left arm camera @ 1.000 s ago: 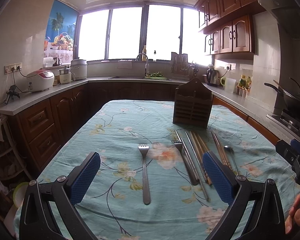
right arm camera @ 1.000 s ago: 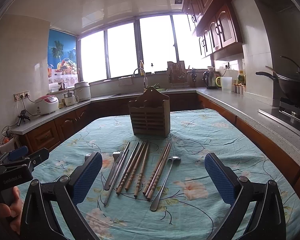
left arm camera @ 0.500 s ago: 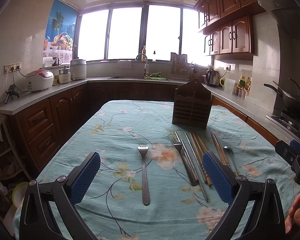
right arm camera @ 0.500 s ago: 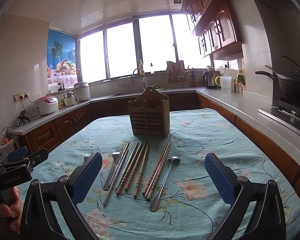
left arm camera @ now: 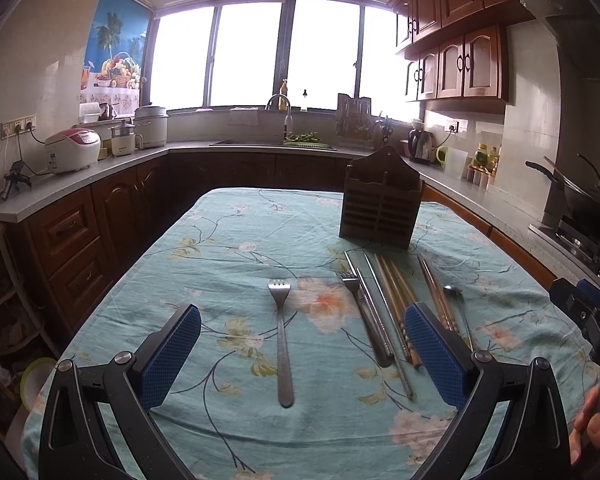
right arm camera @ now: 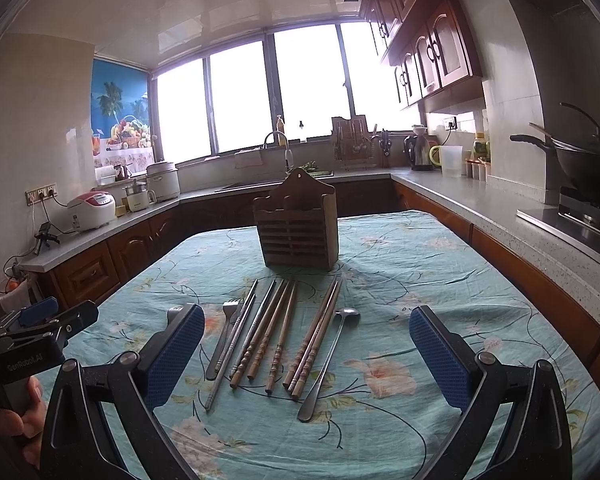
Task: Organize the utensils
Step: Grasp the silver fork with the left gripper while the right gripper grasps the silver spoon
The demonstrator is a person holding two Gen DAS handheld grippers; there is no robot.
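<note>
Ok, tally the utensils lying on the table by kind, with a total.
Forks: 2
Spoon: 1
Chopsticks: 8, as best I can tell, since they lie close together (2 metal, 6 wooden)
Total: 11

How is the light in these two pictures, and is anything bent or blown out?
Left wrist view: the windows are blown out white, the fork stays sharp. Right wrist view: same glare at the windows; fisheye bends the counter and darkens the corners.
</note>
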